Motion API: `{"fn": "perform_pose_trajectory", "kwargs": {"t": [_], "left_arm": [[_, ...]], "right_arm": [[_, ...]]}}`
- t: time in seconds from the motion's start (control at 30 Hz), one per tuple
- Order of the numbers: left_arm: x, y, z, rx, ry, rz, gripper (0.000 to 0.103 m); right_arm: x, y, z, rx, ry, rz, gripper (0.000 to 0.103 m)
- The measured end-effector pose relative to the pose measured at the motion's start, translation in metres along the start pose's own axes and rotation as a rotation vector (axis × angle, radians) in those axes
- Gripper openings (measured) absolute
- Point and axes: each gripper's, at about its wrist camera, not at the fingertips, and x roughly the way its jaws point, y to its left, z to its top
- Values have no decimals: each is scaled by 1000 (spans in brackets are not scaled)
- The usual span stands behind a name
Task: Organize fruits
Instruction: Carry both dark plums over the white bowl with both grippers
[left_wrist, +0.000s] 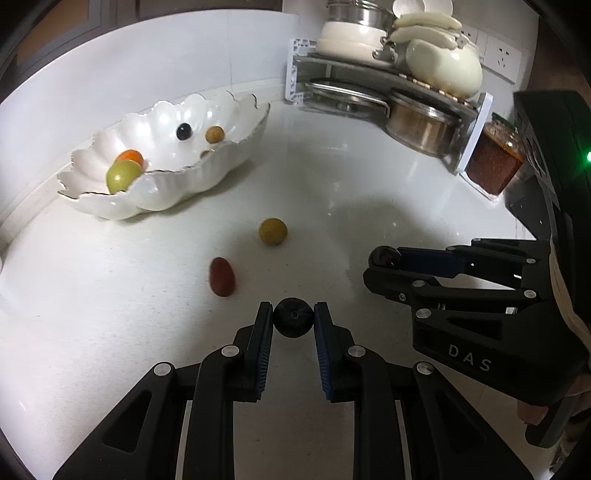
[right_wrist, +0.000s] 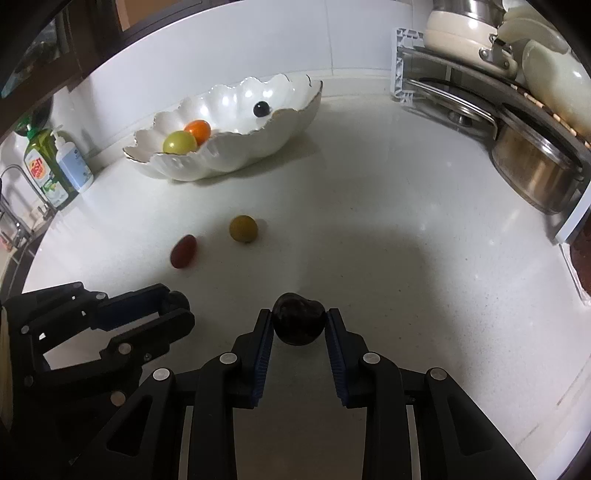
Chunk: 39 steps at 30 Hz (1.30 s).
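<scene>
My left gripper (left_wrist: 293, 316) is shut on a small dark round berry (left_wrist: 293, 325) just above the white counter. My right gripper (right_wrist: 299, 316) is shut on a larger dark fruit (right_wrist: 297, 326); it also shows from the side in the left wrist view, right gripper (left_wrist: 382, 267). The left gripper (right_wrist: 177, 308) sits low left in the right wrist view. A scalloped white bowl (left_wrist: 166, 179) (right_wrist: 221, 155) stands far left, holding a green fruit (left_wrist: 123, 176), an orange one (left_wrist: 131, 157), a dark berry (left_wrist: 183, 131) and a tan fruit (left_wrist: 215, 134). A yellow-green fruit (left_wrist: 272, 230) and a red oval fruit (left_wrist: 221, 277) lie loose between.
A corner rack with steel pots and cream cookware (left_wrist: 406, 74) fills the back right. A jar of dark red contents (left_wrist: 495, 158) stands beside it. Soap bottles (right_wrist: 55, 166) and a sink tap (right_wrist: 14, 192) are at the far left by the wall.
</scene>
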Motion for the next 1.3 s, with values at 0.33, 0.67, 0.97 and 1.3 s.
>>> {"fn": "perform_pose_trajectory", "kwargs": {"t": [0.33,0.67,0.97,1.3], "left_arm": [[-31,15,7,-26,-56,10,23],[-61,36,13,-54,-116,24,23],[-89,55,18,-64,-180,46,23],[-115,79,26,-80,-252,79,23]], "right_arm": [[-22,19,6,-3,-50,-3,30],[-45,40,16,1,-110,-5,30],[-63,58,25,19,-168,13,30],[-76,79,41,44,-238,31,30]]}}
